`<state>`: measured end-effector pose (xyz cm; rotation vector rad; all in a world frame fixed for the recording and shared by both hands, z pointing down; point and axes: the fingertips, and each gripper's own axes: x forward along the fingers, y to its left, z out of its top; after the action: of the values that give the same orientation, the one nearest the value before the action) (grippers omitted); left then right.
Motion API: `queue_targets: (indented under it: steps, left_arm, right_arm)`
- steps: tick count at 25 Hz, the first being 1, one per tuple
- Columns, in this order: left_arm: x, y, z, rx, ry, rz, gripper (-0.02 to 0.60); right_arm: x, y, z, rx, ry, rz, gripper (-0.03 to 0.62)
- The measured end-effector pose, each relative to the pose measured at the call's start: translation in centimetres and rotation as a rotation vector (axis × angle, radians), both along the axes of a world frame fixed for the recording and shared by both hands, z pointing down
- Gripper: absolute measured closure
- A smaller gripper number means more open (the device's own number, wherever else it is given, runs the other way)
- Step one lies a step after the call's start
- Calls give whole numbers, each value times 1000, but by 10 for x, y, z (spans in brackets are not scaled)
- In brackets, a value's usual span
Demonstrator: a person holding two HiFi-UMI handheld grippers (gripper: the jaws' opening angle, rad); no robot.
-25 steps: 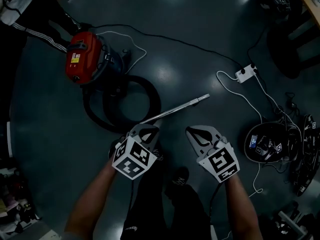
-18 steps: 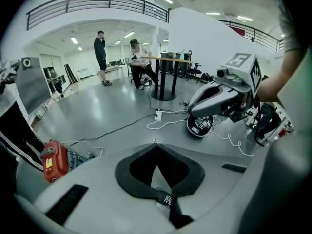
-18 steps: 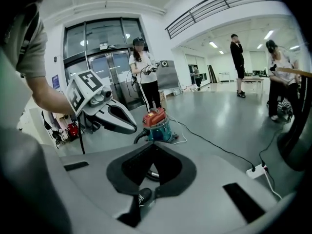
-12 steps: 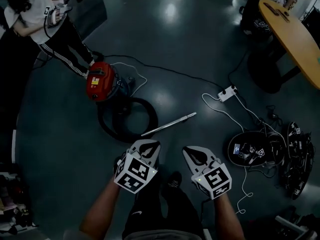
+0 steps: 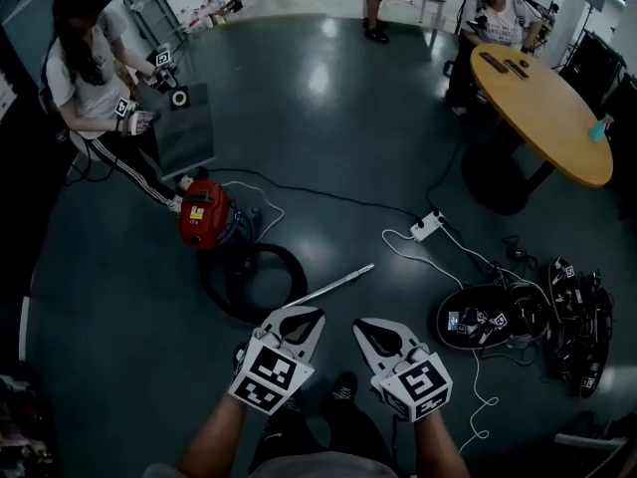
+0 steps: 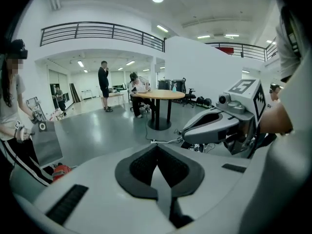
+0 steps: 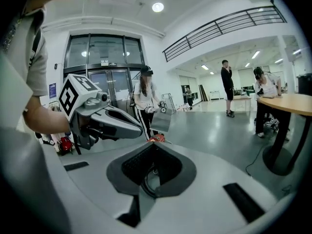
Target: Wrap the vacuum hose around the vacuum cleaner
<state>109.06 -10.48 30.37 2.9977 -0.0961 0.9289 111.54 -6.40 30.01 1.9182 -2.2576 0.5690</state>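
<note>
Head view, coiled vacuum hose (image 5: 297,264), ahead of left hand-held gripper (image 5: 303,315) and right hand-held gripper (image 5: 365,325) (both closed, empty)

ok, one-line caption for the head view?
Left gripper and right gripper, shut and empty, facing red vacuum cleaner, coiled hose and metal wand.

wand (image 5: 338,284): near end behind left tool (image 5: 315,315) | vacuum cleaner (image 6: 61,171): mostly hidden, left gripper view

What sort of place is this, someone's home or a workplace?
Probably a workplace, something like an open lab hall: a wide polished floor, a balcony railing above, a round meeting table, and marker-tagged gear heaped on the floor.
</note>
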Motion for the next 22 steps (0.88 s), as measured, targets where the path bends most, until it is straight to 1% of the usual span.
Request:
queue_targets:
  steps: [4,7,10,13,18,22]
  left_arm:
    - [-13,17,-47,-6,62,3,574]
    - [-20,24,-73,-11,129,32,574]
    - [-27,32,-97,-7,188,86,574]
    - [-35,43,-119,6,233,149,574]
    - [-45,65,-141,8,278,233,574]
    - [-48,82,-150,11,303,297,574]
  right_arm:
    - [-16,11,-51,37,9,50,588]
    - [-22,17,-82,70,53,125,588]
    - [-28,25,-106,106,101,202,588]
    - [-41,32,-129,139,144,243,588]
    - [-53,54,-159,200,184,294,588]
    - [-59,68,-173,227,217,335,588]
